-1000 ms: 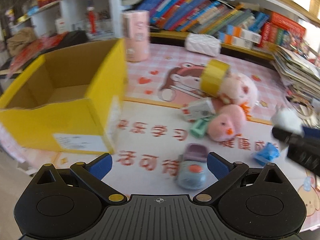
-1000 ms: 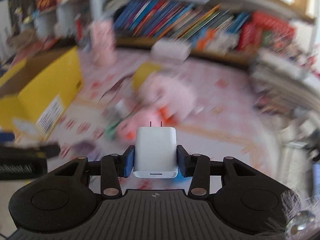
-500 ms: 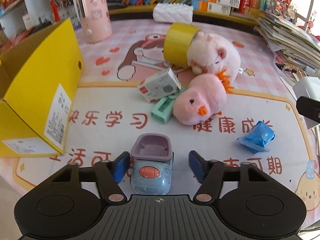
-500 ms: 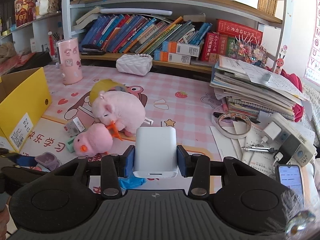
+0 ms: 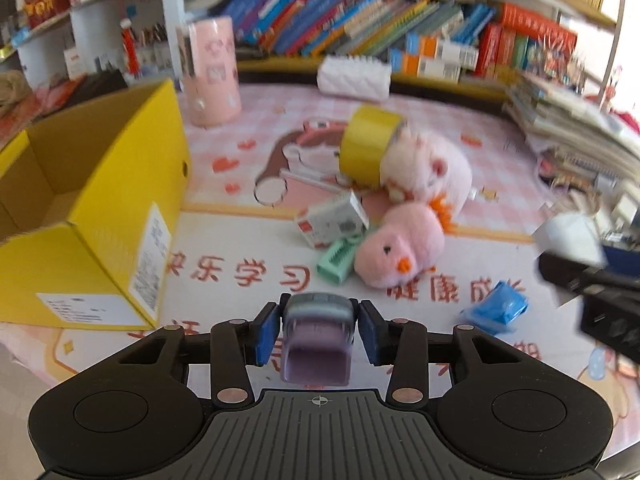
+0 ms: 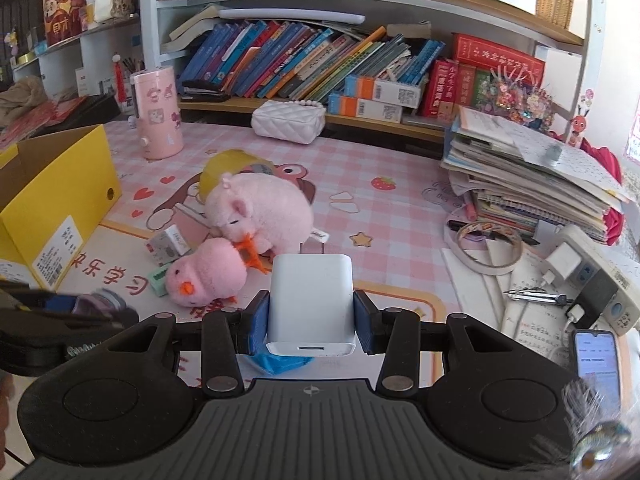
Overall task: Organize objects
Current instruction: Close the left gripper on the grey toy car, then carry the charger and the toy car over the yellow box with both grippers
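Purple toy car (image 5: 317, 336) between closing left jaws

Your left gripper (image 5: 316, 332) is closing on the small purple-and-blue toy (image 5: 316, 340), pads now at its sides. You're lifting it off the tabletop (image 5: 240, 280); it's tilting, its open end facing the camera.

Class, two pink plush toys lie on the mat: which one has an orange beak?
The smaller plush chick, lying nearer the camera; the bigger plush pig behind it has none.
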`<action>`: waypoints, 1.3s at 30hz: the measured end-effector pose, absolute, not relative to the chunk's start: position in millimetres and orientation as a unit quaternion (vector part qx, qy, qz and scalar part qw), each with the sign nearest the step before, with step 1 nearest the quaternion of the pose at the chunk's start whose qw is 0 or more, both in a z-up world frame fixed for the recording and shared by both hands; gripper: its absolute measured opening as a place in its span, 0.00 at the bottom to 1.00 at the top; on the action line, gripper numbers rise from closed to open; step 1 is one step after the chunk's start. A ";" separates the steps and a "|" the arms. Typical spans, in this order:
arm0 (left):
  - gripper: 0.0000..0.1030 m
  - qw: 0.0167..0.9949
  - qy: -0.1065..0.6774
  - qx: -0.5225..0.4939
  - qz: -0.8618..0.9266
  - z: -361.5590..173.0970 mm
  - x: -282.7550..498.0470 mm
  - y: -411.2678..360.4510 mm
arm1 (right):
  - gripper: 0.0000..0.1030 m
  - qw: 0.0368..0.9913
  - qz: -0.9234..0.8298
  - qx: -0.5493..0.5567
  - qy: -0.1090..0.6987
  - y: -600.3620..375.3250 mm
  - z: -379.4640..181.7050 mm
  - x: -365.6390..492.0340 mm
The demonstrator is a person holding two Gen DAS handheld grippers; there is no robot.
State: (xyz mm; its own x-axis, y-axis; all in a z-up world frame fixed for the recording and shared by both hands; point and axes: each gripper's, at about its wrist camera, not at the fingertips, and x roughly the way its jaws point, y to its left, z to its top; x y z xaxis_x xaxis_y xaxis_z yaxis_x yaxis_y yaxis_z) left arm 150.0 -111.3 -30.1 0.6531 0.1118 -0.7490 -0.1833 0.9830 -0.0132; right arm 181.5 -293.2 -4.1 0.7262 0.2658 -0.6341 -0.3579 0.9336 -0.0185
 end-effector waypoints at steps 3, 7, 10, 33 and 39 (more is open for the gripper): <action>0.39 0.915 0.390 -0.055 0.091 -23.0 137.4 -105.5 | 0.40 0.922 0.183 -0.069 0.334 -286.6 -6.2 178.9; 0.39 0.918 0.375 -0.074 0.110 -16.0 125.5 -94.3 | 0.40 0.915 0.198 -0.071 0.343 -279.2 -9.3 170.9; 0.39 0.920 0.364 -0.083 0.117 -10.5 117.2 -91.6 | 0.40 0.914 0.206 -0.074 0.342 -276.4 -8.0 166.2; 0.39 0.943 0.302 -0.092 0.103 20.6 28.7 -30.8 | 0.40 0.914 0.215 -0.082 0.333 -213.7 8.7 95.1; 0.39 0.943 0.300 -0.100 0.101 24.5 -2.3 8.5 | 0.40 0.914 0.228 -0.092 0.322 -170.7 16.8 54.3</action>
State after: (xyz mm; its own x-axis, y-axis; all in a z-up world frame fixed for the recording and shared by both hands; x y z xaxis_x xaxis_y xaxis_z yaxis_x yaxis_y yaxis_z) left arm -2.3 8.5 24.5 0.7989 0.1310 -0.5870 -0.2515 0.9593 -0.1282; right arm 54.3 -170.7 16.8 0.6885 0.3569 -0.6314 -0.4755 0.8794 -0.0215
